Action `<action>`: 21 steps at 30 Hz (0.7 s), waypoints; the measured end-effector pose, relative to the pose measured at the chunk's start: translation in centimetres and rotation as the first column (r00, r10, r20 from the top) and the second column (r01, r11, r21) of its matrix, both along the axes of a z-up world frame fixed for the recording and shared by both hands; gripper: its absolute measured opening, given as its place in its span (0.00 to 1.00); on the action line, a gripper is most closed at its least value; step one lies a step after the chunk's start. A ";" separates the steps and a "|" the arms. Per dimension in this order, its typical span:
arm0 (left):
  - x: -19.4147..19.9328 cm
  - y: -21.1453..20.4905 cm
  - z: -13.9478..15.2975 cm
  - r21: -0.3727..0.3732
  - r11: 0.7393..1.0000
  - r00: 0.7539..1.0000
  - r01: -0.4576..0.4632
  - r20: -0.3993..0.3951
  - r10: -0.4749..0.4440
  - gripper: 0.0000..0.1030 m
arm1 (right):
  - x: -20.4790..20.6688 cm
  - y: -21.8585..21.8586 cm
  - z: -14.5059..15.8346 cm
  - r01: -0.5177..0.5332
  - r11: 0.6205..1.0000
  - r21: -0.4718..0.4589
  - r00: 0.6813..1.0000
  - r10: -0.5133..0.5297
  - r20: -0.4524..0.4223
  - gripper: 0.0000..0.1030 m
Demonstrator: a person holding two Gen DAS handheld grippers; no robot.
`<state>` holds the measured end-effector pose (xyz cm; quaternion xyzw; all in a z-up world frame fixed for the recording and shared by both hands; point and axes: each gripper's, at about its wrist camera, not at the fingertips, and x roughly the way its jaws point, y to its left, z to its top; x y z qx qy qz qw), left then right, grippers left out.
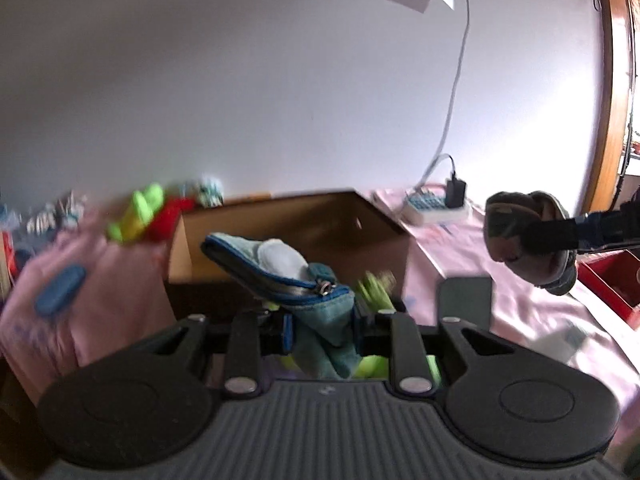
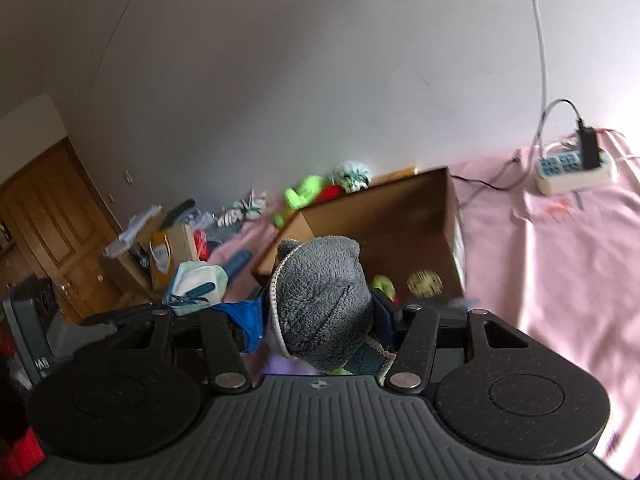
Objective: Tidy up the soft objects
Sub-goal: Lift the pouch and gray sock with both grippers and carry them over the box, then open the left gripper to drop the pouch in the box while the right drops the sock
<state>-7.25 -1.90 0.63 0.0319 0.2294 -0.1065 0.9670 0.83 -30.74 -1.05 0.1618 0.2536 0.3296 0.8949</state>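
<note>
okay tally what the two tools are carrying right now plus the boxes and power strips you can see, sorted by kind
Zip pouches: 1, the teal zip pouch in the left tool
Fleece items: 1, the grey fleece item in the right tool
Cardboard boxes: 1, the open cardboard box
Power strips: 1, the white power strip on the pink cloth
Total: 4

A blue zip pouch (image 1: 316,312) with a pale patch tilts up, pinched in the left gripper (image 1: 322,328). A grey fleece slipper (image 2: 320,300) stands clamped in the right gripper (image 2: 320,320). Both hang before an open cardboard box (image 2: 400,216) on pink bedding.
</note>
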 end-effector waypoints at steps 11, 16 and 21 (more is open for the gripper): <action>12.9 1.4 2.6 0.078 0.997 1.000 -0.028 0.005 0.027 0.24 | 12.5 5.4 3.3 0.066 0.995 -0.075 0.996 -0.070 -0.050 0.39; 19.7 2.4 1.5 0.081 0.995 0.997 -0.057 -0.053 0.061 0.24 | 18.4 7.7 1.3 0.098 0.977 -0.189 0.990 -0.115 -0.079 0.39; 26.5 3.7 -1.8 0.076 0.993 0.978 -0.086 -0.184 0.098 0.24 | 23.7 9.8 -1.4 0.088 0.955 -0.284 0.979 -0.136 -0.152 0.40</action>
